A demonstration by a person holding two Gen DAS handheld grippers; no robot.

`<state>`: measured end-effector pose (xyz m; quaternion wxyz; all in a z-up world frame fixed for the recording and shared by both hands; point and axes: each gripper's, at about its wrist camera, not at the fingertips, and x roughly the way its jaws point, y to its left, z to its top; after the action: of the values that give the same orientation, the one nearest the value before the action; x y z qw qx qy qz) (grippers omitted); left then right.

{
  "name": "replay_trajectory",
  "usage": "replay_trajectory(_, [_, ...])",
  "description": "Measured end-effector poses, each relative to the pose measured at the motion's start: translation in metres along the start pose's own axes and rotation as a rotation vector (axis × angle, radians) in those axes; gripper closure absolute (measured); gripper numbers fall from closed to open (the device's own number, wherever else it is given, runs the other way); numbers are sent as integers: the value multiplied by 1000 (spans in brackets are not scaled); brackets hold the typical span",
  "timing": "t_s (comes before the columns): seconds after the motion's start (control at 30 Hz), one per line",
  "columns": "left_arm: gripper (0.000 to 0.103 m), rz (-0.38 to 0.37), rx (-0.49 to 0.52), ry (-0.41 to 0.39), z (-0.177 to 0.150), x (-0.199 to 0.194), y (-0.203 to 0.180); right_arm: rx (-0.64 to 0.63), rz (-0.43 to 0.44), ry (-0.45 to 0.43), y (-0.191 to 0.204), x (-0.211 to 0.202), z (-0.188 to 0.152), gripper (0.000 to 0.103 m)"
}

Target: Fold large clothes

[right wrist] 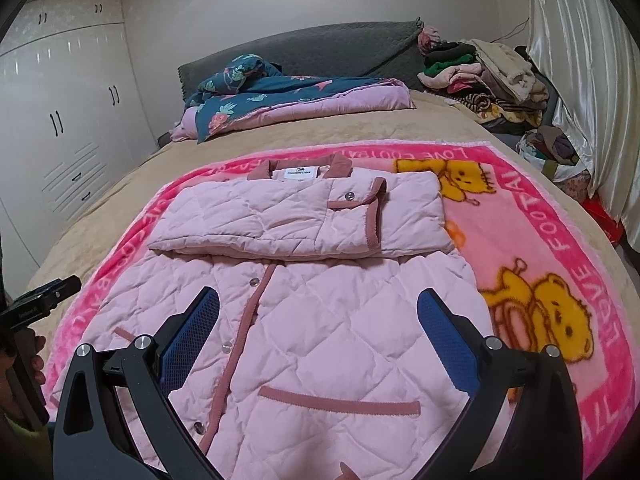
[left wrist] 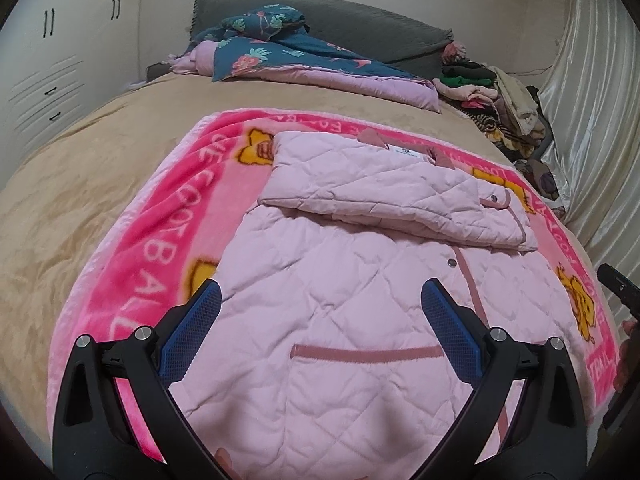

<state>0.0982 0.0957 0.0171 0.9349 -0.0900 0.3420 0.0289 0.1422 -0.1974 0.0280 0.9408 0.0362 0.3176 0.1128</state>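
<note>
Pink quilted jacket [right wrist: 320, 320] lies lengthwise ahead of my fingers, collar far end. Left gripper [left wrist: 320, 308] and right gripper [right wrist: 318, 308] both gape wide over it, holding nothing.

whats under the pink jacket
The jacket lies on a pink teddy-bear blanket, spread over the tan bedspread. The blanket's middle is hidden beneath the jacket.

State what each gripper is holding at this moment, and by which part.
Nothing is held. The left gripper and the right gripper both stand open above the pink quilted jacket, with no fabric between their fingers.
</note>
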Motion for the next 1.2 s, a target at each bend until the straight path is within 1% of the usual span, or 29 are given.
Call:
replay_trajectory(0.43, [9, 24, 28, 12, -16, -15, 0, 12, -9, -2, -12, -19, -10, 4])
replay_trajectory(0.9, [9, 56, 24, 36, -35, -23, 7, 13, -25, 7, -27, -35, -25, 4])
replay_trajectory(1.2, [9, 90, 25, 75, -52, -19, 16, -1, -46, 47, -38, -39, -43, 4])
